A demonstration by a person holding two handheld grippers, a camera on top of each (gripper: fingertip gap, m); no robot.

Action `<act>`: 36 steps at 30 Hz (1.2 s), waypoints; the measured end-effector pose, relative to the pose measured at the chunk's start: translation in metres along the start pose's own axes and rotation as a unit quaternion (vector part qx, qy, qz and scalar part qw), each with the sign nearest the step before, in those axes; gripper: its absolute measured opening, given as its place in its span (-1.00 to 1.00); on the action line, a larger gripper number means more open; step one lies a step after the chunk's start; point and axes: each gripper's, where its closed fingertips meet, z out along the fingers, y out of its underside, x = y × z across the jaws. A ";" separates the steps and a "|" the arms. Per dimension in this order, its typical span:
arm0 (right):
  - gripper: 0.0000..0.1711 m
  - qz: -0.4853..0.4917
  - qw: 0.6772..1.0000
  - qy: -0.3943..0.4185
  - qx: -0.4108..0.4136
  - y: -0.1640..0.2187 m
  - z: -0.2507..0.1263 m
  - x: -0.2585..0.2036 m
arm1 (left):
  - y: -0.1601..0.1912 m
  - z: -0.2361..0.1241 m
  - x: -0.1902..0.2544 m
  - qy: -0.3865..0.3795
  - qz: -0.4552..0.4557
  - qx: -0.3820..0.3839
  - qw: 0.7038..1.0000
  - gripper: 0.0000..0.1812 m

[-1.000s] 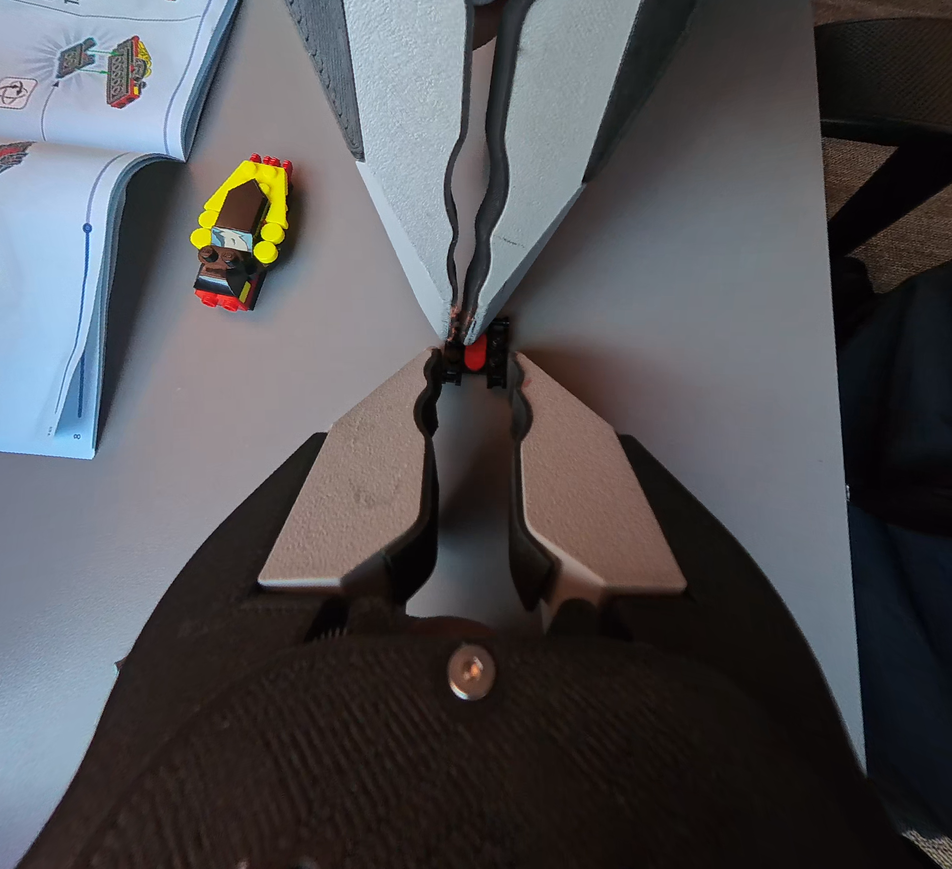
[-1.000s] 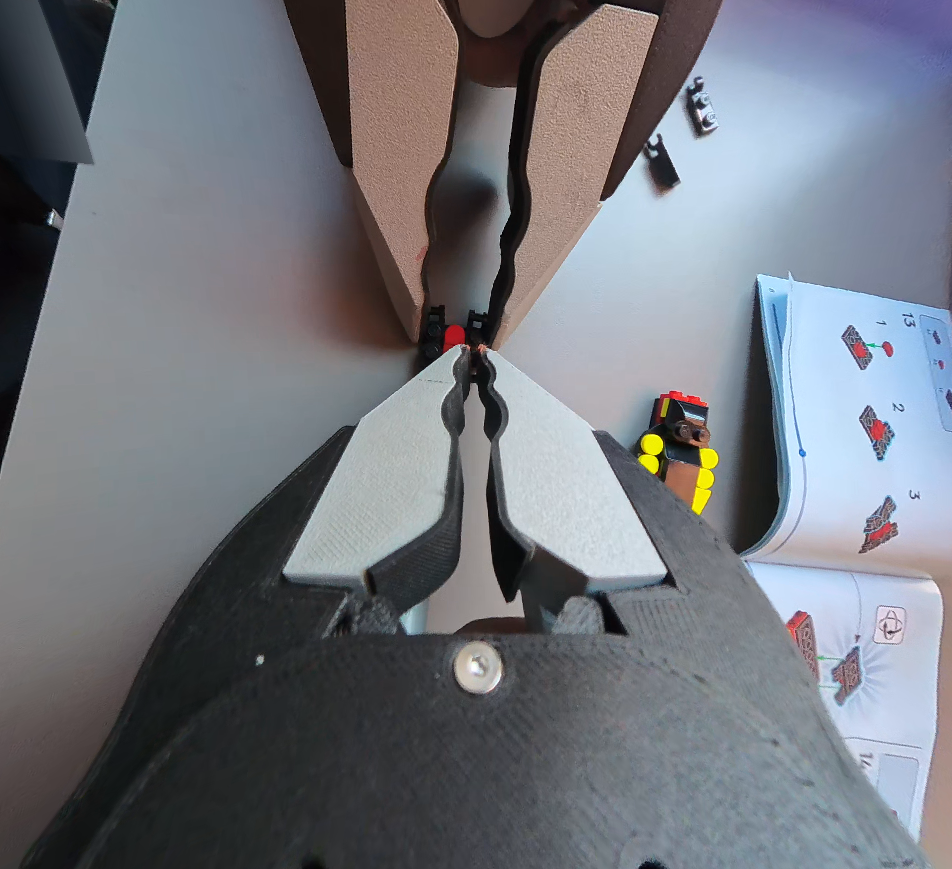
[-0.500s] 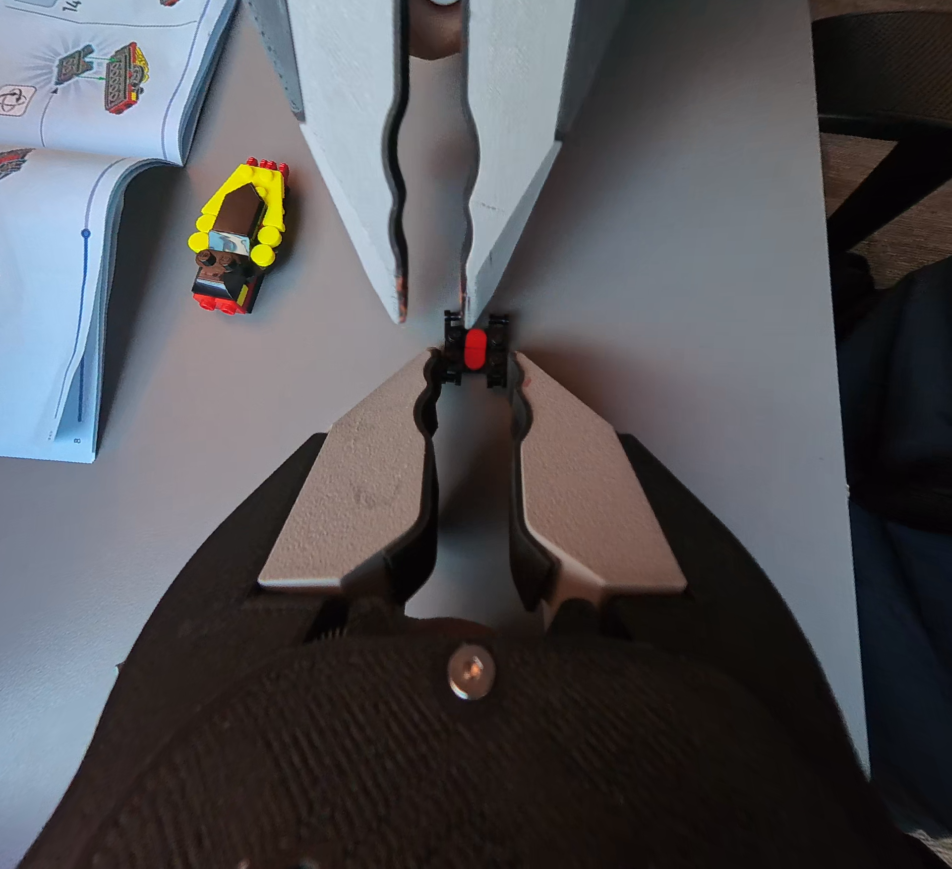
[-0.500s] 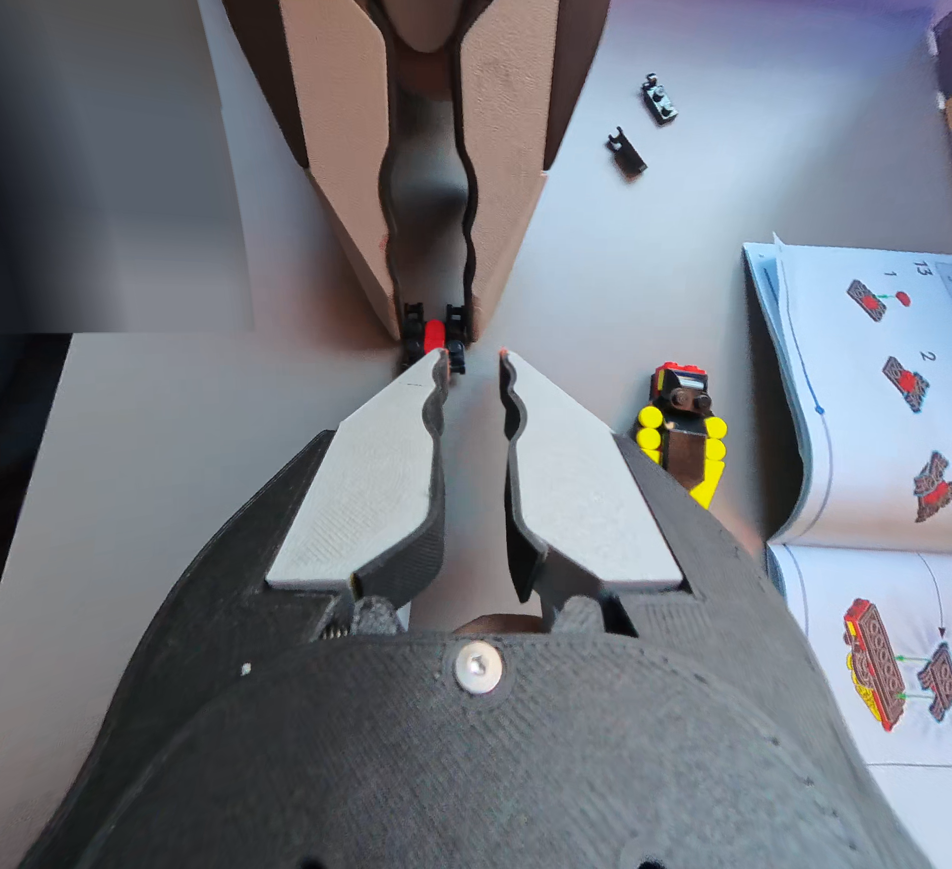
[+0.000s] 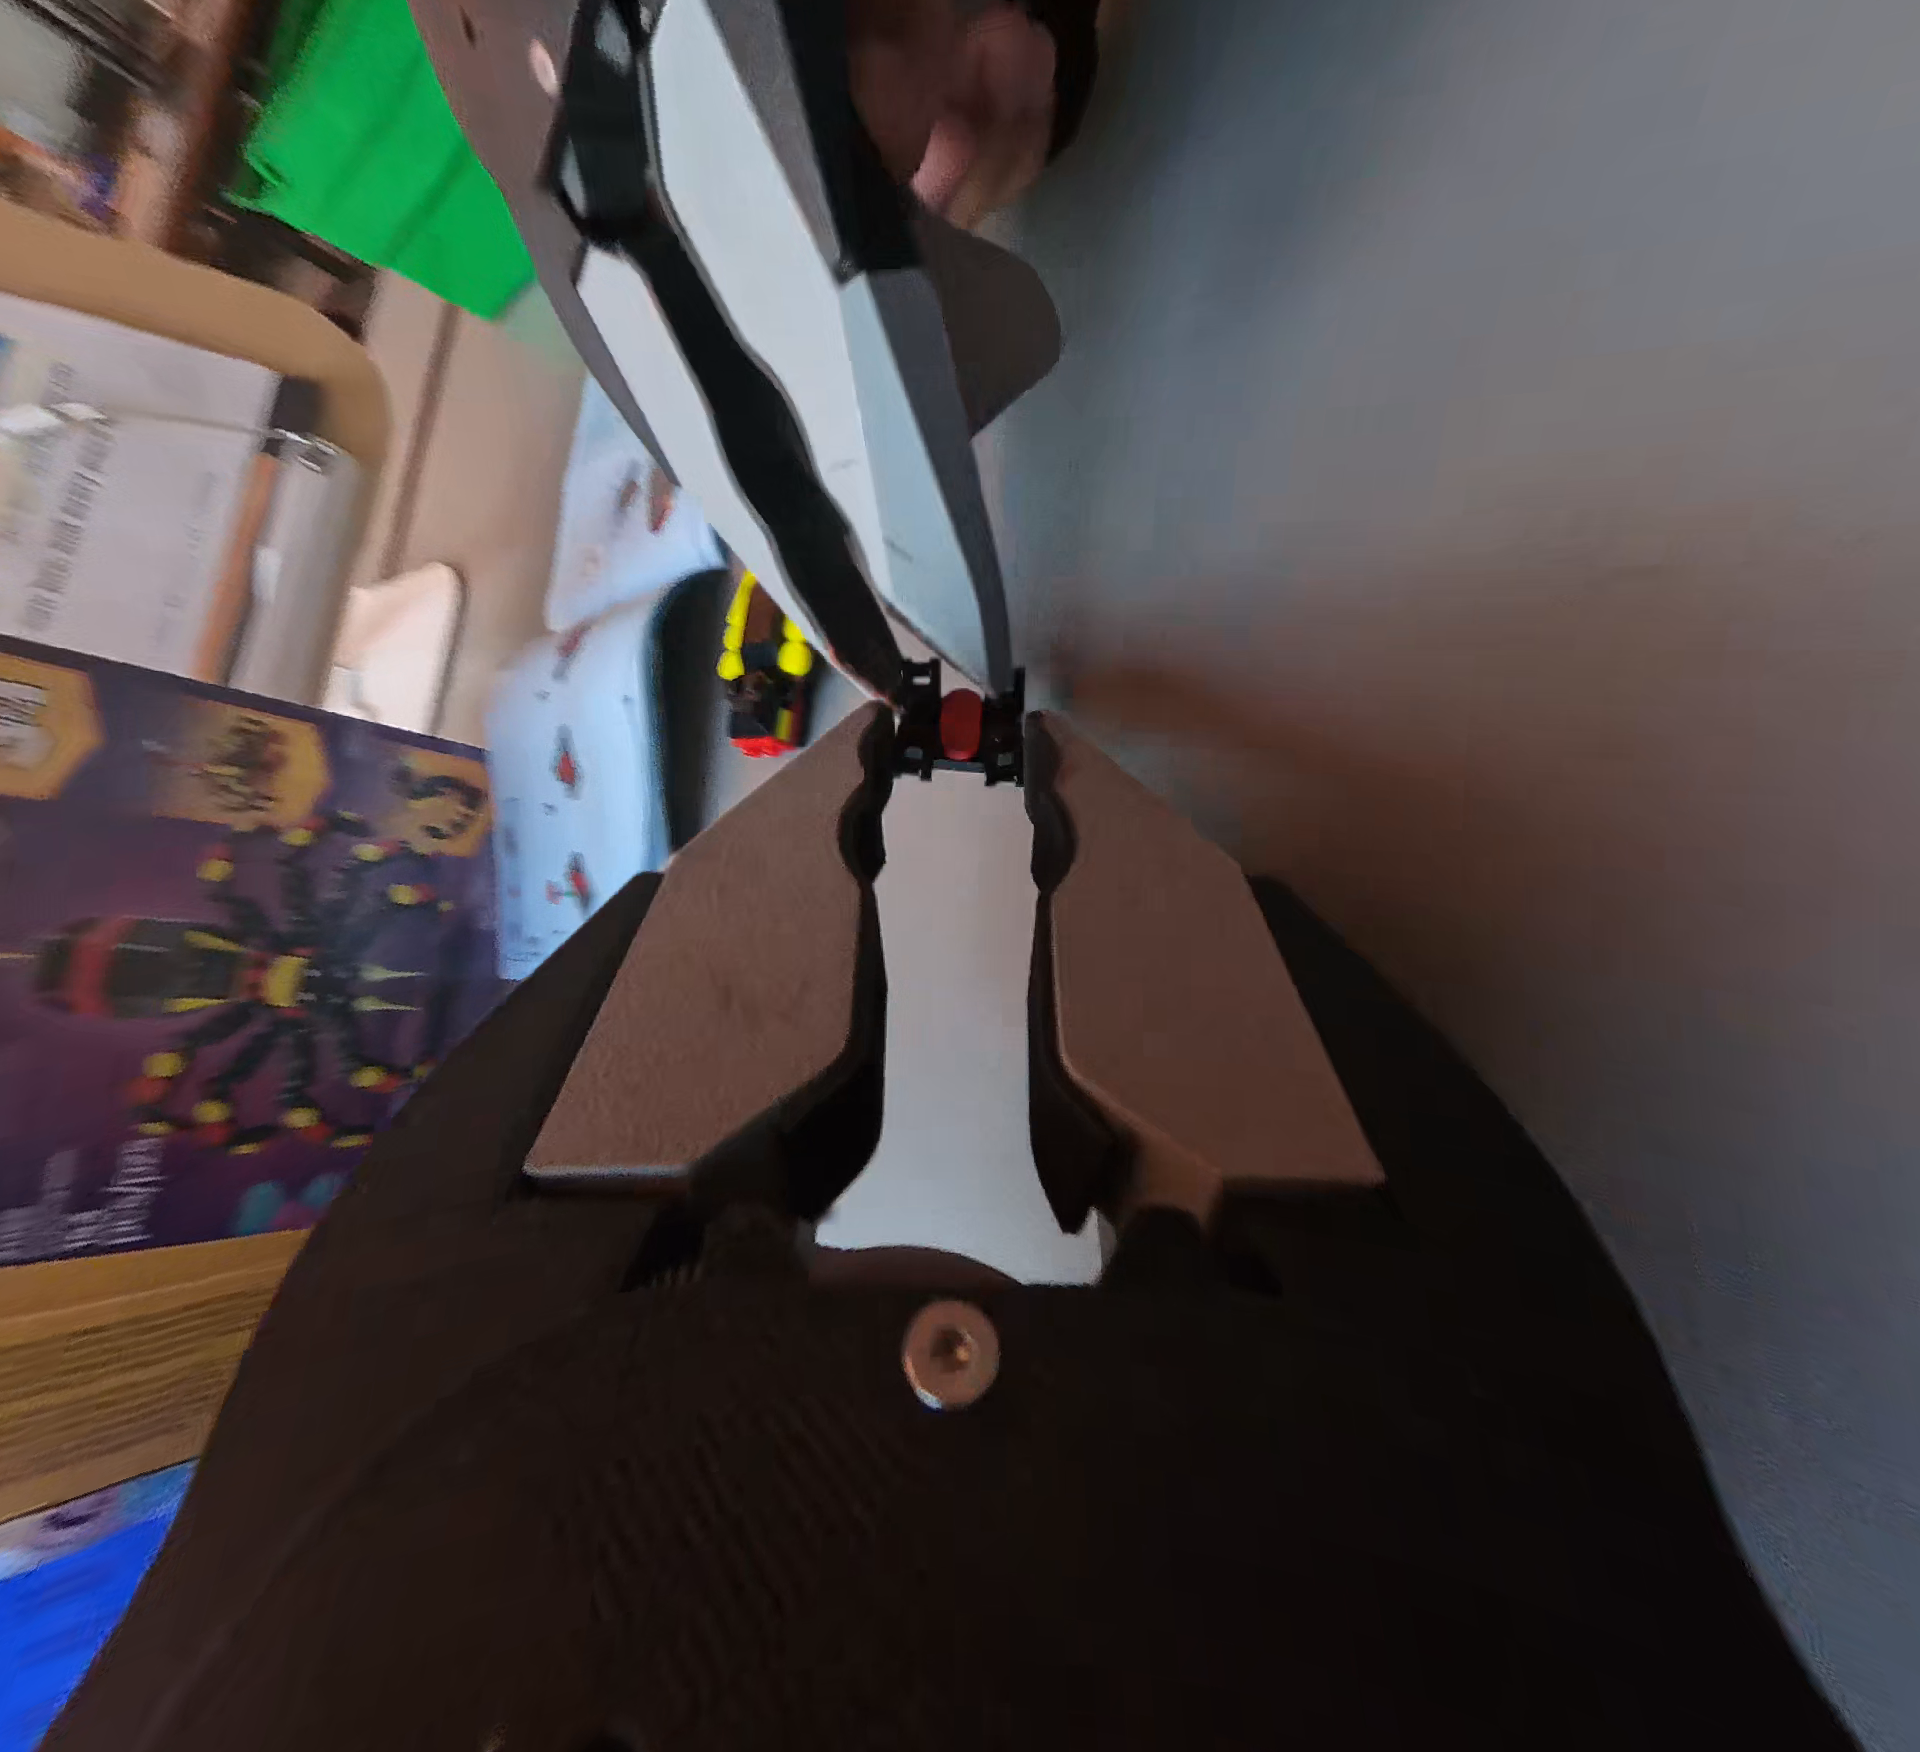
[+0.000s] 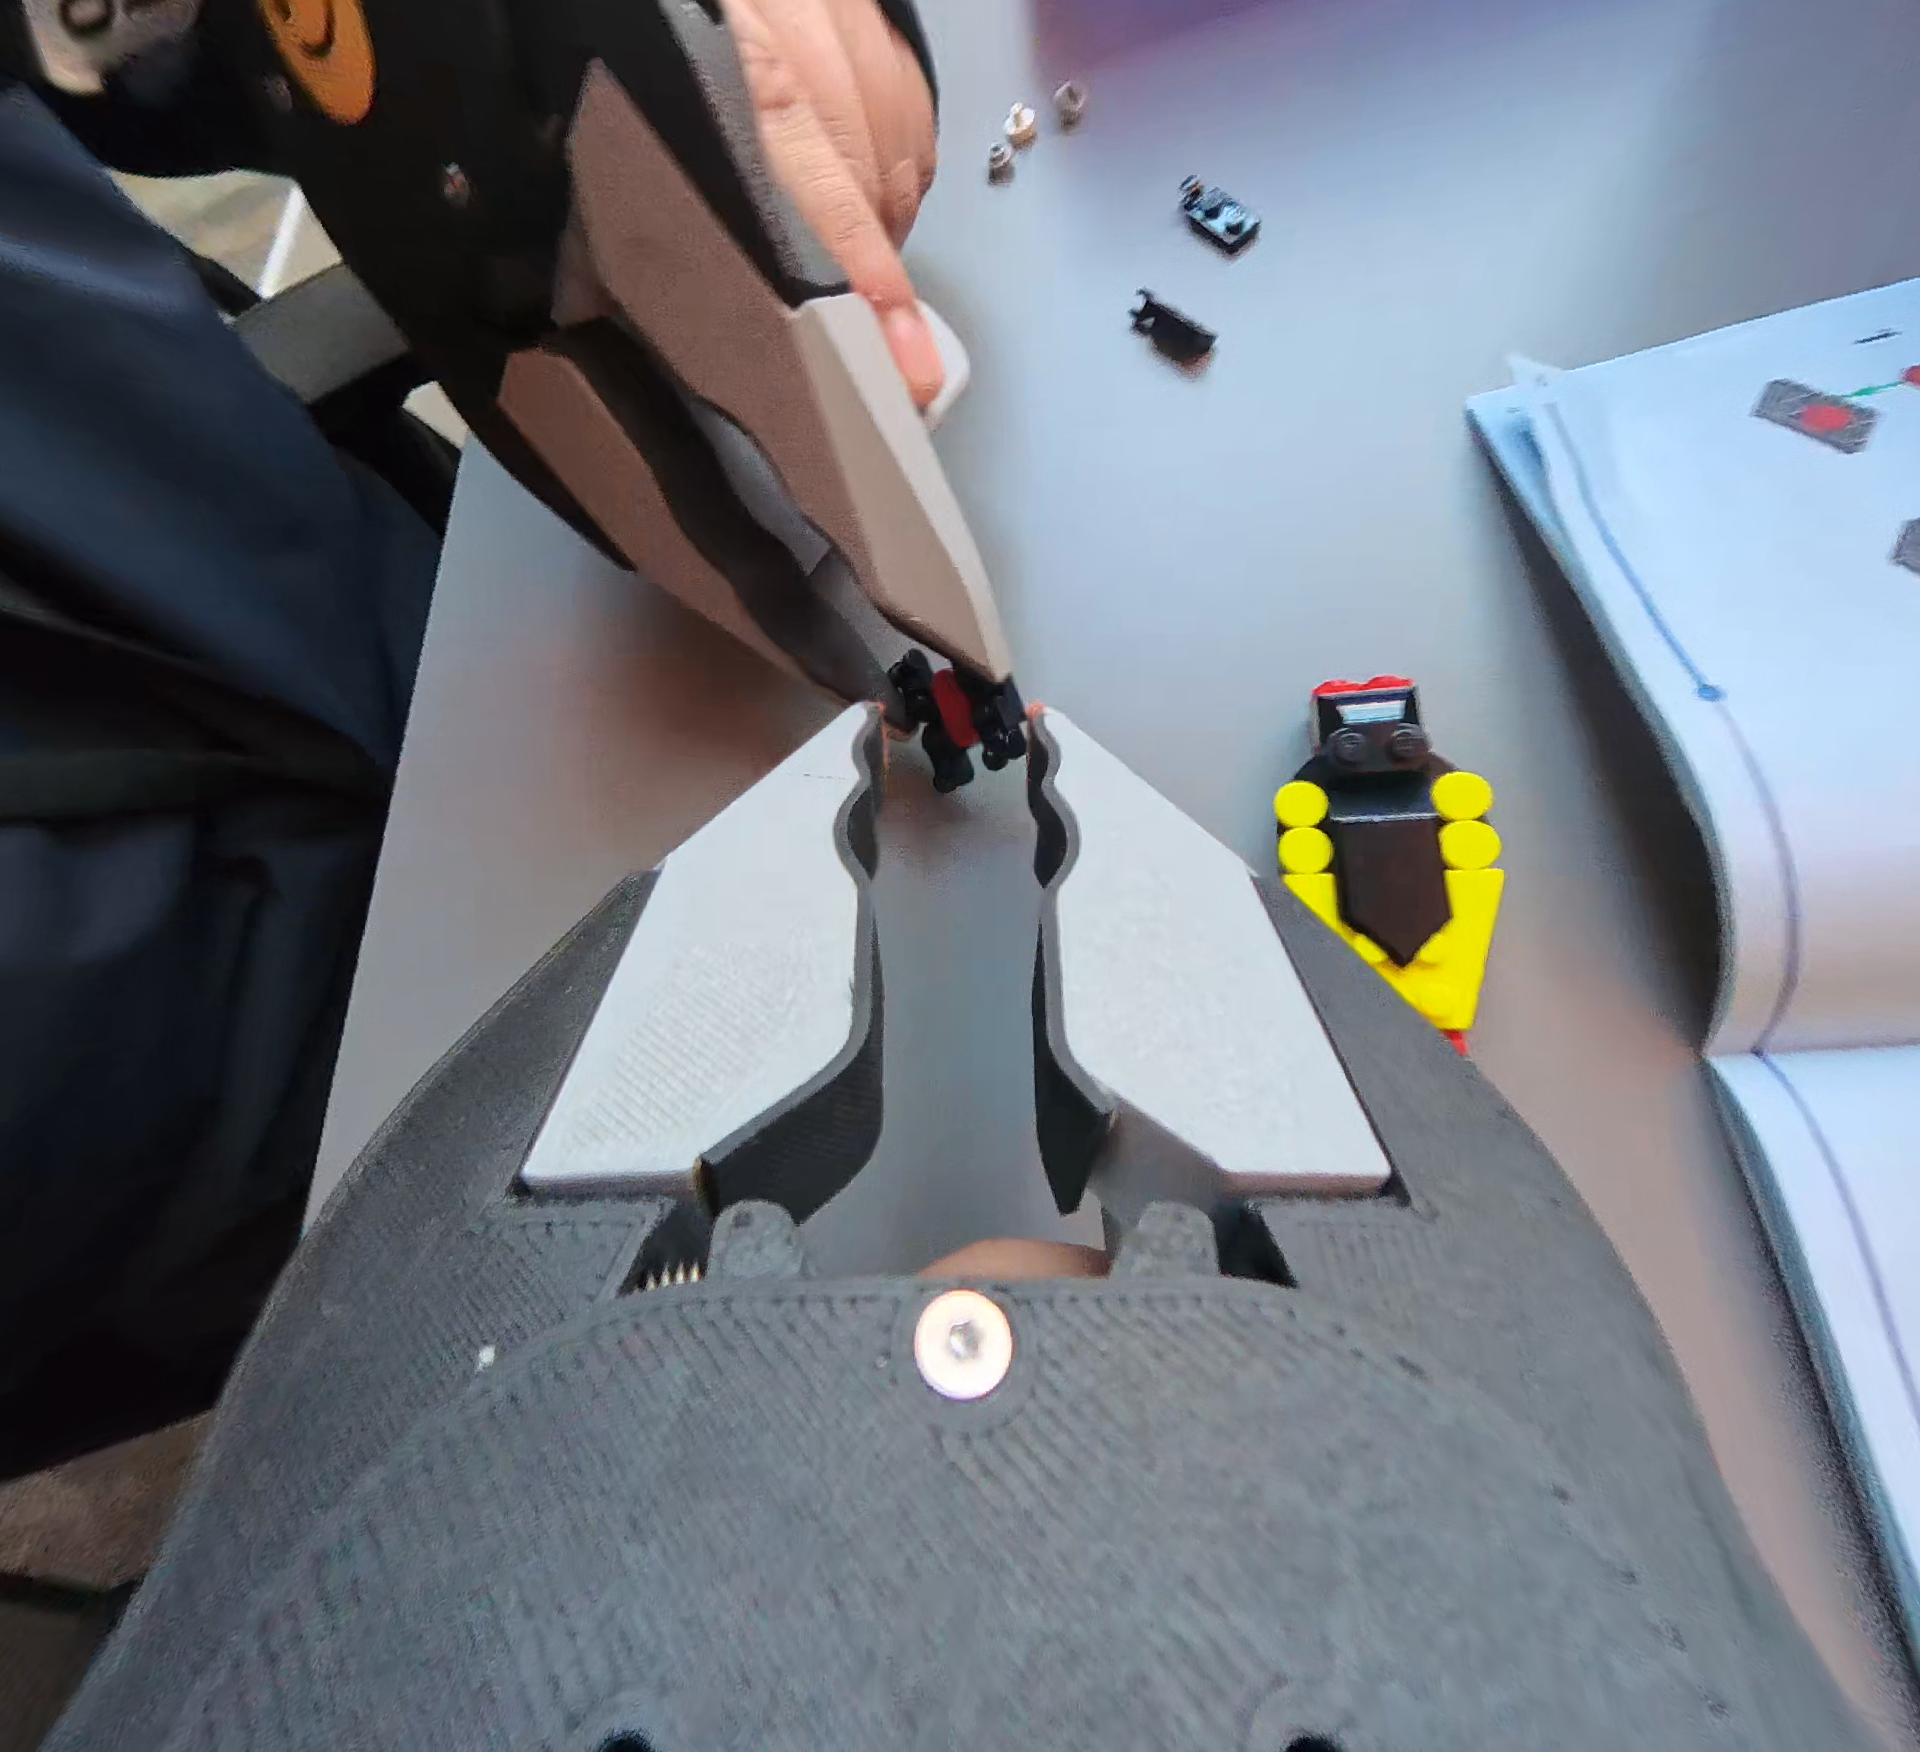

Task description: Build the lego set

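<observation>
Left wrist view: left gripper [image 5: 958, 734] clamps the small black-and-red piece [image 5: 958, 728] above the table [image 5: 1455, 352] — right gripper [image 6: 954, 728] stands apart-fingered, straddling it. A skewed, hurried pinch could twist the piece loose — it would drop.

Left hand-held gripper [image 6: 951, 700] clamps a black-red lego piece [image 6: 958, 713] beside the open right hand-held gripper [image 6: 956, 726].

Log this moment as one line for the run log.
left gripper: shut on black-and-red lego piece | right gripper: open at the piece | yellow lego body: on table | step: handover or alignment, unclear
</observation>
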 end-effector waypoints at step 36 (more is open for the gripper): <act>-0.95 -0.334 0.916 0.204 0.092 -0.037 -0.016 -0.005 | -0.022 -0.029 -0.033 -0.023 -0.085 0.137 0.987 -0.81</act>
